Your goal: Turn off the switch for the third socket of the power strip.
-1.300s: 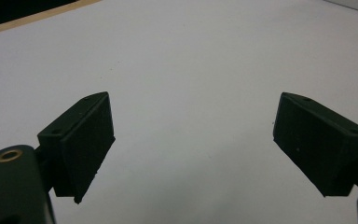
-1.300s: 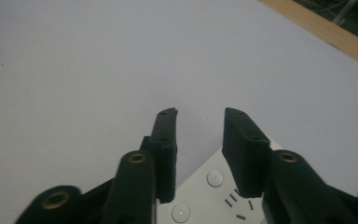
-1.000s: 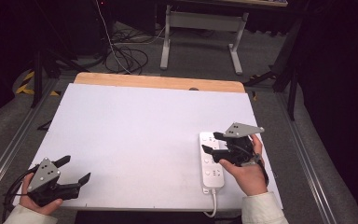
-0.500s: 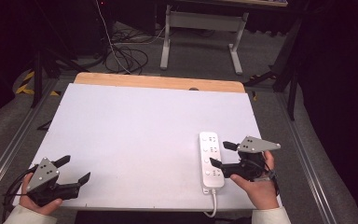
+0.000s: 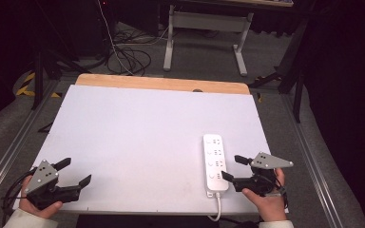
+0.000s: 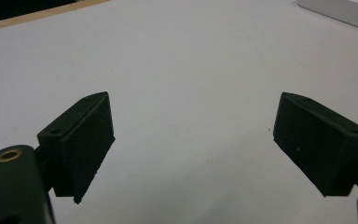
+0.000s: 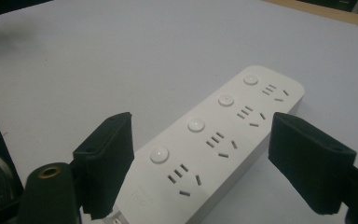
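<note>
A white power strip (image 5: 215,161) with several sockets and round buttons lies flat on the white table (image 5: 138,128) near the front right. My right gripper (image 5: 231,166) sits low just right of the strip's near end, pointing left at it. Its jaws have just been opening and now stand wide. In the right gripper view the strip (image 7: 214,140) lies ahead between the fingers (image 7: 107,158), which do not press on it. My left gripper (image 5: 76,171) rests at the front left corner, open, with only bare table between its fingers (image 6: 84,140).
The strip's white cord (image 5: 217,209) runs off the table's front edge. A wooden strip (image 5: 161,83) borders the far edge. Cables (image 5: 123,57) and a desk frame (image 5: 204,28) are on the floor beyond. A corner of the strip (image 6: 340,11) shows in the left gripper view.
My right gripper has come off the top of the power strip, moving right, toward the front edge and lower, and its jaws have spread. The left gripper has stayed put.
</note>
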The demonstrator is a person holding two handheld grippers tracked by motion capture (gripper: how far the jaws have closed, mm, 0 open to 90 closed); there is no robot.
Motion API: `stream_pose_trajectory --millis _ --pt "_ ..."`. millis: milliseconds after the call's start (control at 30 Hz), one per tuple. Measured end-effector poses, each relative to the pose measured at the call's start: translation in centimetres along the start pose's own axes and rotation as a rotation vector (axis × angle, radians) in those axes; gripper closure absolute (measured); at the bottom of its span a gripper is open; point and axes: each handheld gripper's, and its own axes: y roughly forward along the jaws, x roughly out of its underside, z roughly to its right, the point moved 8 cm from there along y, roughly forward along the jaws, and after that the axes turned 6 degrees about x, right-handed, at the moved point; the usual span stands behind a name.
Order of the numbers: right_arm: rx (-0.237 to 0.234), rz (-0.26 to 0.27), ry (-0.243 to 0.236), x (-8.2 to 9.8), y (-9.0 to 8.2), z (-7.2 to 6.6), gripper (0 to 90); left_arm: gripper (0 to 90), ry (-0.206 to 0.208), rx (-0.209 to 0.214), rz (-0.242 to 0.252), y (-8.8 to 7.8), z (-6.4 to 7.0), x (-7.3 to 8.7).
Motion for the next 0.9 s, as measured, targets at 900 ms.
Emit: stream_pose_trajectory --millis 900 --pt "0.057 -0.034 0.032 4.7 0.7 0.6 22.1 13.2 -0.016 0.007 -0.016 -0.3 -0.2 0.5"
